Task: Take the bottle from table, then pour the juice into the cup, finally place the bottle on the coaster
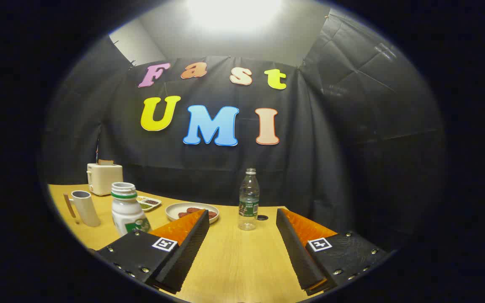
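Note:
A clear plastic bottle [249, 198] with a green label stands upright on the wooden table [234, 256], just beyond my fingertips and roughly centred between them. My gripper [241, 212] is open, its fingers spread wide with nothing between them. A white bottle [127, 210] with a green band and an open neck stands just left of my left finger [183, 248]. Further left is a pale cup [86, 208] with a side handle. A small dark round thing [262, 217] lies on the table by the clear bottle's base; I cannot tell what it is.
A white plate [175, 209] with dark red food sits beyond the left fingertip, with a small dish [149, 203] of food behind the white bottle. A cream toaster [104, 178] stands at the back left against the black cloth wall. The table's far edge runs just behind the clear bottle.

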Action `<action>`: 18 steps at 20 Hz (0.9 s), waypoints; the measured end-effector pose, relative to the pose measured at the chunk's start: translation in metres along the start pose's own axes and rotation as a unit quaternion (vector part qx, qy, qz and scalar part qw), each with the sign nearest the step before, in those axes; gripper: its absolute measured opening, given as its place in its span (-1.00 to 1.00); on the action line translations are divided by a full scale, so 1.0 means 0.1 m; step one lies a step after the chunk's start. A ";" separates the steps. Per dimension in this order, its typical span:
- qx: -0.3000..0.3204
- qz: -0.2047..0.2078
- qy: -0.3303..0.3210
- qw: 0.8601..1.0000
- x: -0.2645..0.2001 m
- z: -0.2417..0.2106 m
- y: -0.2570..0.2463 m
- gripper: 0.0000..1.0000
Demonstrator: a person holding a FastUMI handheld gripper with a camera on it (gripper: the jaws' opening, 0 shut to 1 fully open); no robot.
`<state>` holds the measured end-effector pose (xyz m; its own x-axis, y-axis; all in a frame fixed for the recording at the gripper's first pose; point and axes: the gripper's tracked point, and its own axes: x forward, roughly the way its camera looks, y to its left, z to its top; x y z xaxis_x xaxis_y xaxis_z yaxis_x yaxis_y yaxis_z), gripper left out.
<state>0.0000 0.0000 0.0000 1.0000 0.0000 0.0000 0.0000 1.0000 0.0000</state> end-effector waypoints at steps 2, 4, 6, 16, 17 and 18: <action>0.018 0.012 0.009 1.000 -0.11 0.10 0.16 0.94; 0.020 0.016 0.013 1.000 -0.23 0.18 0.26 0.94; 0.013 0.009 0.018 1.000 -0.37 0.24 0.31 0.94; 0.009 0.040 0.039 0.998 -0.66 0.14 0.93 0.94; 0.014 0.046 0.043 0.998 -0.67 0.10 0.99 0.94; 0.019 0.050 0.046 0.998 -0.68 0.04 1.04 0.94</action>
<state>-0.0676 0.1041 0.0043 0.9908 0.1011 -0.0904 -0.0975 0.9943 0.0426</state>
